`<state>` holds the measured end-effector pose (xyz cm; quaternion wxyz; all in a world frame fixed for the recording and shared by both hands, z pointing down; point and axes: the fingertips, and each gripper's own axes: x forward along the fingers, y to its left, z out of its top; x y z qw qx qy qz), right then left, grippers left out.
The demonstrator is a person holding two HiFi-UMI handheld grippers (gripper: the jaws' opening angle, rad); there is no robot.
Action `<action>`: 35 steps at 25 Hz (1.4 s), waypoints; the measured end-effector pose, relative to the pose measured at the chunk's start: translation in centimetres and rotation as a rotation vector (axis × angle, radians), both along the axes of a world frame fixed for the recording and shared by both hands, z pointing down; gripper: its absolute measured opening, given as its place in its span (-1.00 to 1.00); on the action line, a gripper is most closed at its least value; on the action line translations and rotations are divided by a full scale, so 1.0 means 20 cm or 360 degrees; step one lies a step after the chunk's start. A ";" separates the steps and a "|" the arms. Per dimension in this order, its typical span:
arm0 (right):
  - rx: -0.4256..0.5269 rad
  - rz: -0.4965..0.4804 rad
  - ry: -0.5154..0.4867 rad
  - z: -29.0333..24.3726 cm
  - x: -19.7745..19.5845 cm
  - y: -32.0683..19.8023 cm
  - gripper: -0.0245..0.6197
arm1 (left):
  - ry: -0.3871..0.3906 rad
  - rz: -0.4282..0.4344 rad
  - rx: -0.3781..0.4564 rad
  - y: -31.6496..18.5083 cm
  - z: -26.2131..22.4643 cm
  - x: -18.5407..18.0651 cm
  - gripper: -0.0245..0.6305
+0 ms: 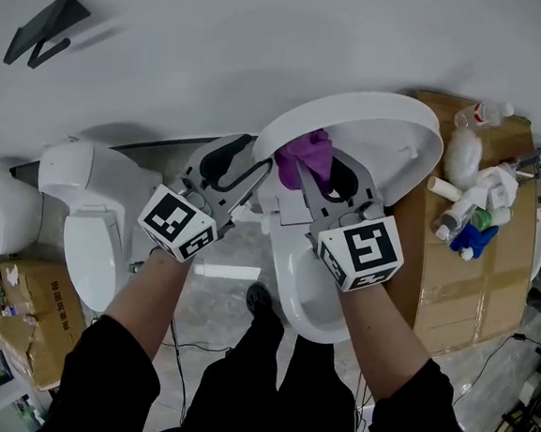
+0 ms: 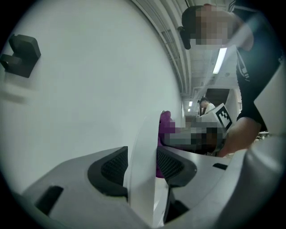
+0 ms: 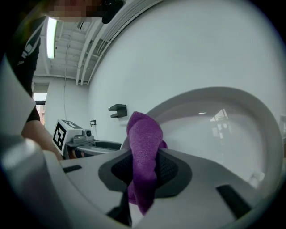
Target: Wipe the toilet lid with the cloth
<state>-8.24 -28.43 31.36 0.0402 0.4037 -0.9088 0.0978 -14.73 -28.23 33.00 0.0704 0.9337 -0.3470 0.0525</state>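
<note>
The white toilet lid (image 1: 391,127) stands raised against the wall. My left gripper (image 1: 256,167) is at the lid's left edge. In the left gripper view that thin edge (image 2: 140,179) runs between the two black pads of the left gripper (image 2: 142,167), whose jaws stand wide and open. A gap shows on the right side of the edge. My right gripper (image 1: 316,181) is shut on the purple cloth (image 1: 311,156), held up in front of the lid's inner face. In the right gripper view the cloth (image 3: 144,147) hangs bunched between the pads of the right gripper (image 3: 144,172), with the lid (image 3: 223,129) just behind.
The toilet bowl (image 1: 309,308) is below my hands. A second toilet (image 1: 86,232) stands at the left. At the right, a cardboard box (image 1: 463,274) carries several cleaning bottles (image 1: 475,195). A black holder (image 1: 44,29) is on the wall, and another box (image 1: 26,316) sits at lower left.
</note>
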 end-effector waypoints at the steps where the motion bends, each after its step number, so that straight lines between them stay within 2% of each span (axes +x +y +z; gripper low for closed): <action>1: 0.0008 -0.0009 0.0002 0.00 -0.01 -0.01 -0.63 | -0.0003 0.0022 -0.0002 -0.01 0.00 0.00 -0.34; 7: 0.0046 -0.0052 0.0014 0.00 -0.07 -0.05 -0.63 | -0.0033 0.0179 -0.0025 -0.03 0.03 0.06 -0.34; 13: 0.0135 -0.0058 0.0044 -0.01 -0.02 -0.08 -0.63 | -0.0044 0.0166 -0.0035 -0.03 0.03 0.06 -0.34; 18: 0.0195 0.0046 0.0054 -0.03 0.20 -0.13 -0.63 | -0.0030 0.0096 -0.0051 -0.03 0.03 0.04 -0.34; 25: 0.0161 0.0265 0.0112 0.04 0.64 -0.21 -0.63 | -0.0108 0.0085 -0.0078 -0.03 0.03 0.03 -0.34; 29: 0.0147 0.0351 0.0116 0.06 0.80 -0.23 -0.63 | -0.0121 0.0057 -0.0065 -0.03 0.03 0.03 -0.34; 32: 0.0164 0.0308 0.0084 0.05 0.72 -0.17 -0.63 | -0.0112 0.0046 -0.0045 -0.02 0.02 0.02 -0.34; 35: 0.0210 0.0146 0.0101 0.04 0.49 -0.08 -0.63 | -0.0101 0.0047 -0.0033 -0.02 0.02 0.03 -0.34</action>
